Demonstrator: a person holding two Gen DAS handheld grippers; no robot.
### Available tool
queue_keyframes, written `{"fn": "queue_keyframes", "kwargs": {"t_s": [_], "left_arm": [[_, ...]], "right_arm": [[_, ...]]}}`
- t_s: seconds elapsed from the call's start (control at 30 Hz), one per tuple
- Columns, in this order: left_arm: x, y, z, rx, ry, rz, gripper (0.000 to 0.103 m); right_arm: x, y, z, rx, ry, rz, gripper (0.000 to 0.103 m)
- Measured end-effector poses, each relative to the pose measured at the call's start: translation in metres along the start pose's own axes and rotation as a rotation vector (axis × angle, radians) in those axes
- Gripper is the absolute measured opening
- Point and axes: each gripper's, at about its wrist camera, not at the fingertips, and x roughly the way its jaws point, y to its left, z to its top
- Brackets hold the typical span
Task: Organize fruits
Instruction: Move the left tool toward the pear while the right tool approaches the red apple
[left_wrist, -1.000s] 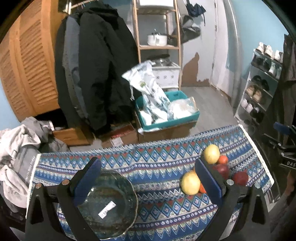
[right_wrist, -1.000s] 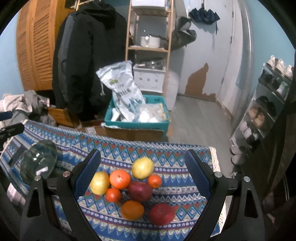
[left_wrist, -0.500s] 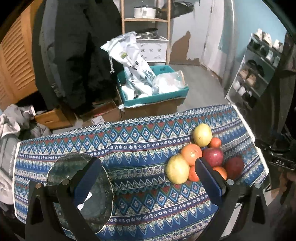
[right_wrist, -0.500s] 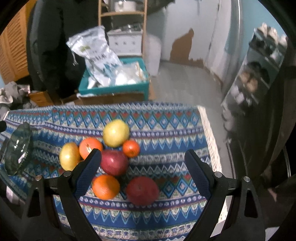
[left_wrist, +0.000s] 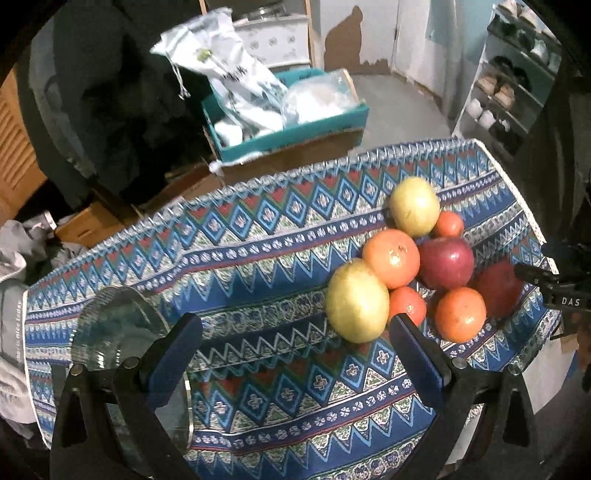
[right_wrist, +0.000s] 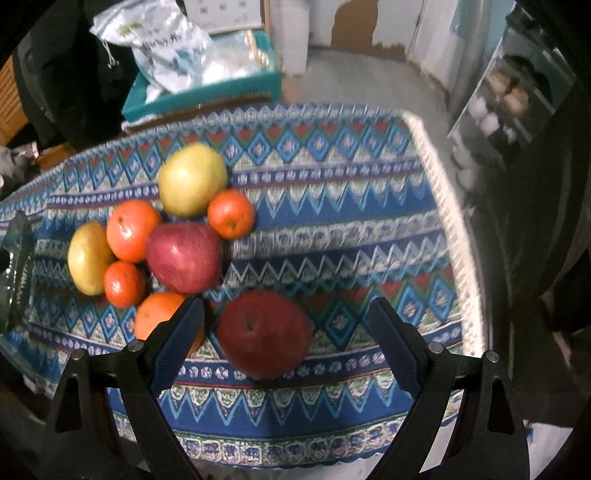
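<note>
Several fruits lie in a cluster on a patterned blue cloth (left_wrist: 258, 266): two yellow apples (left_wrist: 356, 301) (right_wrist: 192, 179), two red apples (right_wrist: 264, 334) (right_wrist: 183, 256) and several oranges (left_wrist: 391, 258). A clear glass bowl (left_wrist: 118, 328) sits at the cloth's left end. My left gripper (left_wrist: 295, 350) is open and empty, above the cloth between the bowl and the fruit. My right gripper (right_wrist: 286, 339) is open, with the near red apple between its fingers, apart from them. The right gripper's body shows in the left wrist view (left_wrist: 554, 288).
The table's far edge drops to a teal box (left_wrist: 288, 129) with bags on the floor. A shoe rack (left_wrist: 509, 81) stands at the right. Dark coats (left_wrist: 110, 92) hang at the back left. Grey clothes (left_wrist: 11, 280) lie at the left.
Both grippers have tilted down and moved closer to the table. The fruit cluster now looks larger, and the near red apple has come between my right gripper's fingers.
</note>
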Motion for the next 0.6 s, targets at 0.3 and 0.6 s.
{"fn": "queue_keyframes", "kwargs": {"t_s": [0.3,0.6], "left_arm": [[0.038,-0.013,0.001,0.016,0.063,0.001,0.102],[0.062,-0.028,0.004,0.019,0.115,-0.043,0.102]], "right_arm": [[0.030,-0.002,-0.009,-0.016,0.084,0.011,0.090],[0.048,0.004,-0.017,-0.050,0.140,0.045,0.089]]}}
